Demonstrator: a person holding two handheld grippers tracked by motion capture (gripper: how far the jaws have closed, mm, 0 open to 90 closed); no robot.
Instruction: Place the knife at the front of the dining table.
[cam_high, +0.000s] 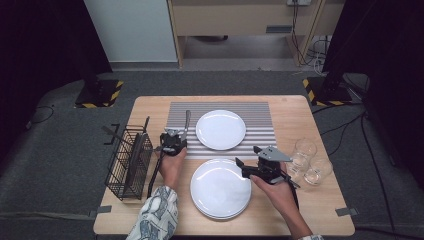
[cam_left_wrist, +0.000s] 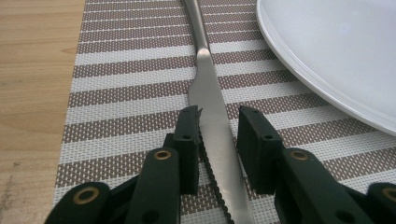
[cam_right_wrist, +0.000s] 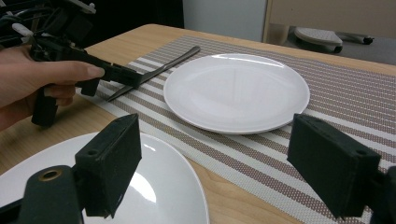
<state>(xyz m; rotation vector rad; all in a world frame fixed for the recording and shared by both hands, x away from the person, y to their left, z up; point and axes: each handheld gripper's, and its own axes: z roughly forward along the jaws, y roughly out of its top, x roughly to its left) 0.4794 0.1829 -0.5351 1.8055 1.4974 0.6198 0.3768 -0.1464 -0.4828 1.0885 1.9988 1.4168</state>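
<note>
A steel knife (cam_high: 187, 122) (cam_left_wrist: 210, 88) (cam_right_wrist: 173, 60) lies flat on the striped placemat (cam_high: 260, 115) (cam_left_wrist: 130, 93), left of the far white plate (cam_high: 220, 129) (cam_left_wrist: 336, 46) (cam_right_wrist: 236, 91). My left gripper (cam_high: 178, 135) (cam_left_wrist: 219, 114) (cam_right_wrist: 126, 77) is low over the mat and straddles the serrated blade. Its left pad sits against the blade edge, while a gap shows at the right pad, so it is open. My right gripper (cam_high: 247, 156) (cam_right_wrist: 217, 154) hovers over the near white plate (cam_high: 220, 189) (cam_right_wrist: 154, 186) with its jaws wide apart and nothing between them.
A black wire basket (cam_high: 129, 162) with utensils stands at the table's left edge. Two clear glasses (cam_high: 305, 149) (cam_high: 318, 171) sit at the right, just beside my right hand. The near plate looks stacked on another.
</note>
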